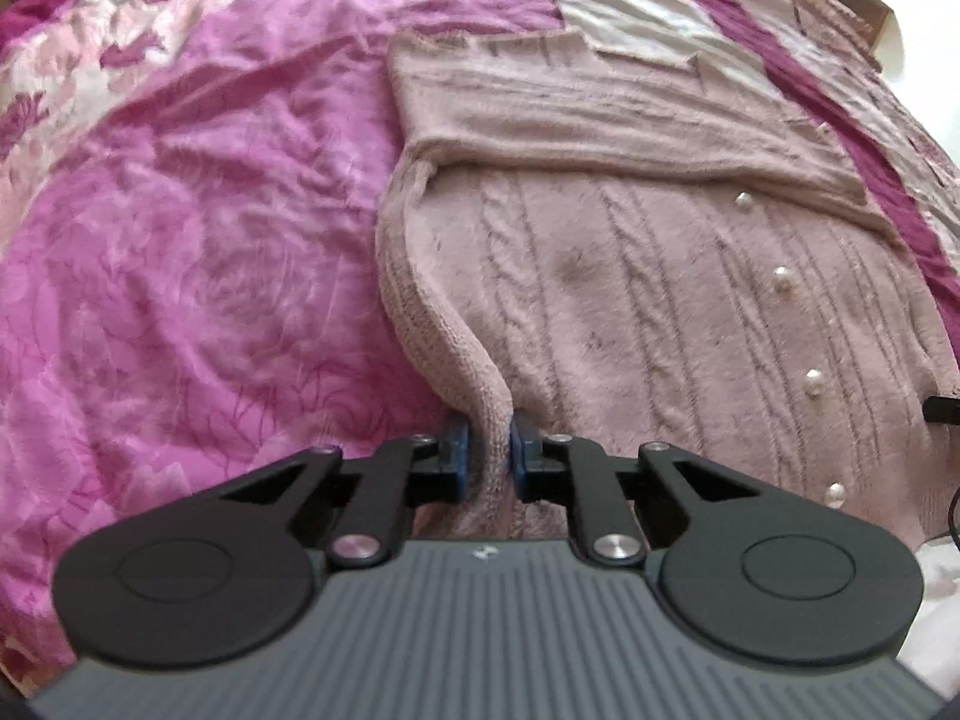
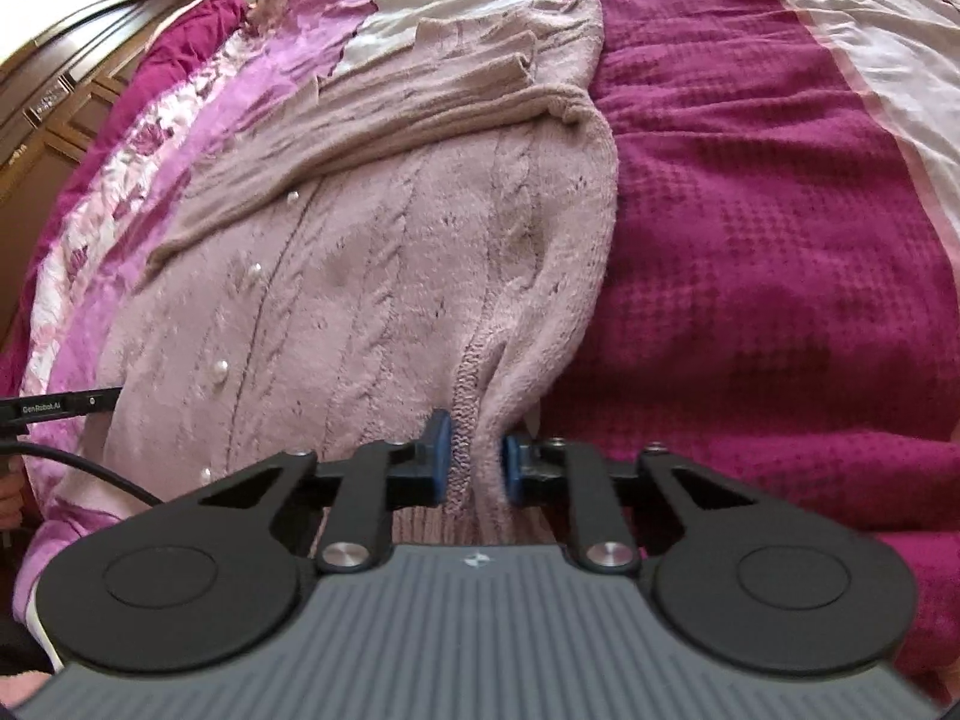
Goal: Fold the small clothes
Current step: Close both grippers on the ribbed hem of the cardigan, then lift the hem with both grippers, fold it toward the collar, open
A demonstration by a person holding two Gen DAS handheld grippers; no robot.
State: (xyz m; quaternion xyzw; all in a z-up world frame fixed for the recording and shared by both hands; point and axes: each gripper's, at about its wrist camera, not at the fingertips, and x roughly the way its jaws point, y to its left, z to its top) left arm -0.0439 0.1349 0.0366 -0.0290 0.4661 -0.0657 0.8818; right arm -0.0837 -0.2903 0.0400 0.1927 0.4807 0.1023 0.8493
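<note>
A pale pink cable-knit cardigan (image 1: 630, 276) with pearl buttons (image 1: 783, 275) lies flat on a bed, a sleeve folded across its upper part. In the left wrist view my left gripper (image 1: 491, 450) is shut on the ribbed hem at the cardigan's near left corner, blue pads pinching a raised ridge of knit. In the right wrist view the same cardigan (image 2: 372, 276) fills the middle, and my right gripper (image 2: 473, 456) is shut on its near right hem corner. The other gripper's tip (image 2: 60, 407) shows at the left edge there.
The bed carries a shiny pink flowered cover (image 1: 180, 252) on the left and a dark magenta waffle blanket (image 2: 780, 252) on the right, with pale satin stripes (image 1: 630, 6) beyond. Dark wooden furniture (image 2: 72, 66) stands past the bed's far left. A black cable (image 2: 78, 462) trails nearby.
</note>
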